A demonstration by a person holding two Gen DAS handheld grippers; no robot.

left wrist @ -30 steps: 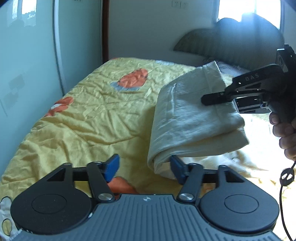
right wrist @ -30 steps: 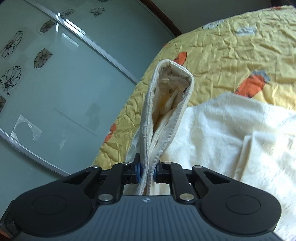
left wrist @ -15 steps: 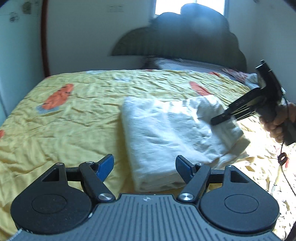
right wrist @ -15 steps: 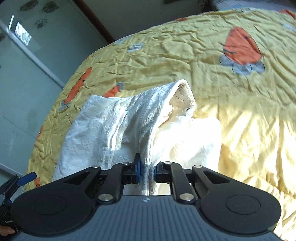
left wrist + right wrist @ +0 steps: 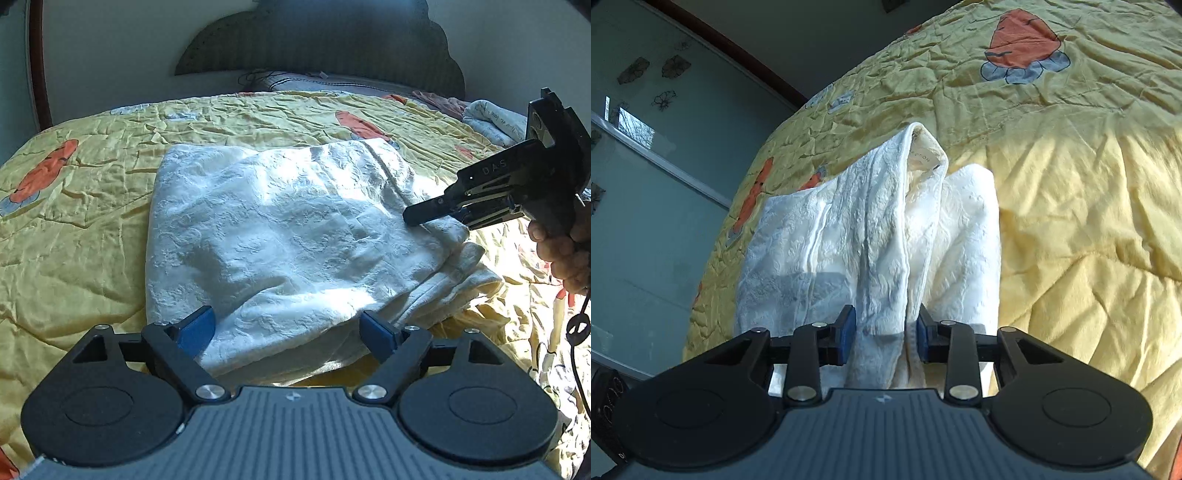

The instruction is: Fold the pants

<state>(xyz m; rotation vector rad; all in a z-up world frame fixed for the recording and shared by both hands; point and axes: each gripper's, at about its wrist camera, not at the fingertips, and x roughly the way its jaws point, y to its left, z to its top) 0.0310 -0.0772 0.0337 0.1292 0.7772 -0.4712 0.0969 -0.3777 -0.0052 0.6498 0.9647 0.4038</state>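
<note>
White textured pants lie folded into a thick pad on the yellow bedcover. My left gripper hovers at their near edge, open wide and still opening, its blue pads on either side of the cloth without touching it. My right gripper, held by a hand, reaches in from the right onto the pants' right edge. In the right wrist view, a bunched ridge of the pants runs up from between the right gripper's pads. Its jaws are opening, and the cloth still fills the gap.
A dark padded headboard and a pillow stand at the far end of the bed. Crumpled clothes lie at the far right. A glass sliding door with flower decals runs along the bed's side. Bare bedcover stretches right of the pants.
The folded half has come down onto the rest of the pants. My left gripper swung to face the headboard and widened. The right gripper lowered with the cloth, and its pads have spread apart.
</note>
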